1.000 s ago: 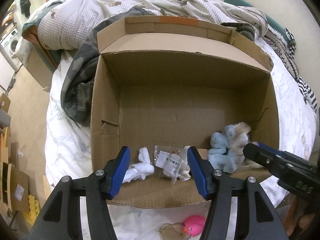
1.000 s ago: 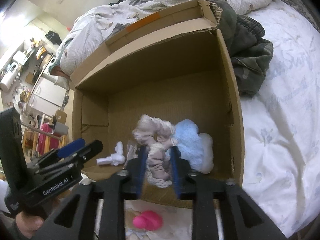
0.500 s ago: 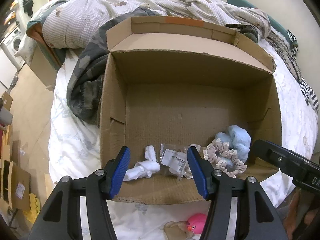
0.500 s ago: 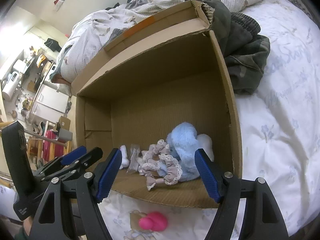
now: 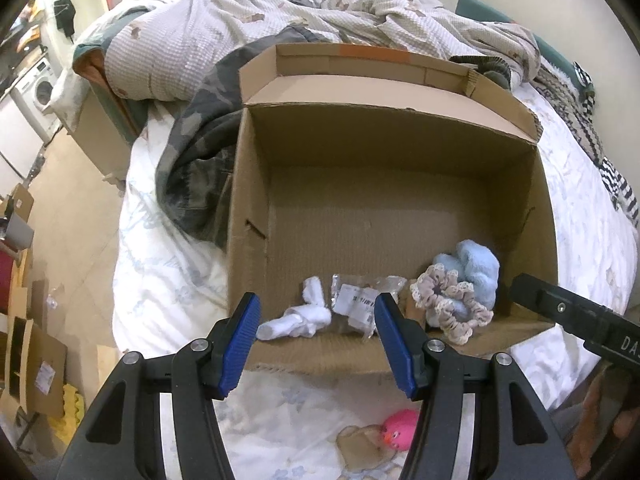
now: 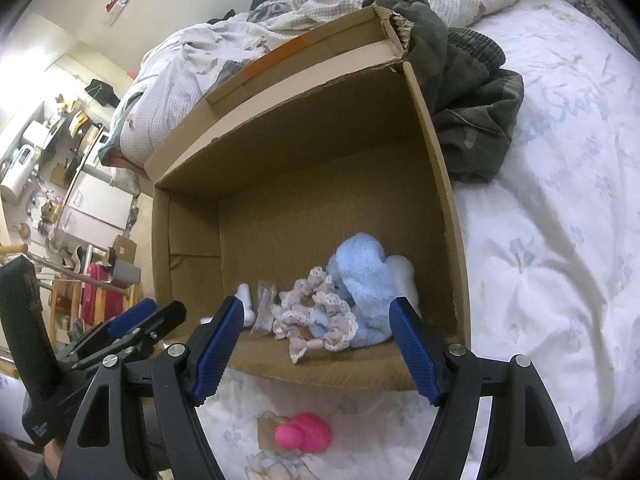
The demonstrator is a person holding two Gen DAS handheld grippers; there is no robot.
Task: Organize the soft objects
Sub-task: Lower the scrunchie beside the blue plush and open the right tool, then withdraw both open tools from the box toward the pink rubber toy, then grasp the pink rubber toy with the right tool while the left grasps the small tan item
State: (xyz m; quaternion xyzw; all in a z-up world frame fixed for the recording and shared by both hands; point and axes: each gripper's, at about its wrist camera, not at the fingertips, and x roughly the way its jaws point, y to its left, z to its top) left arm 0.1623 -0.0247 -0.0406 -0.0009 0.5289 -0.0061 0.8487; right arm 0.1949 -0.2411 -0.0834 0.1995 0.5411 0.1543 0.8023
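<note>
Cardboard box sits on the bed, w/ soft items along its near wall: beige lace scrunchie touching a fluffy blue plush at the right, white sock and clear packet to the left. Left gripper and right gripper both spread wide, holding nothing, poised just outside the box's near edge. Pink duck lies on the bed below.
</note>
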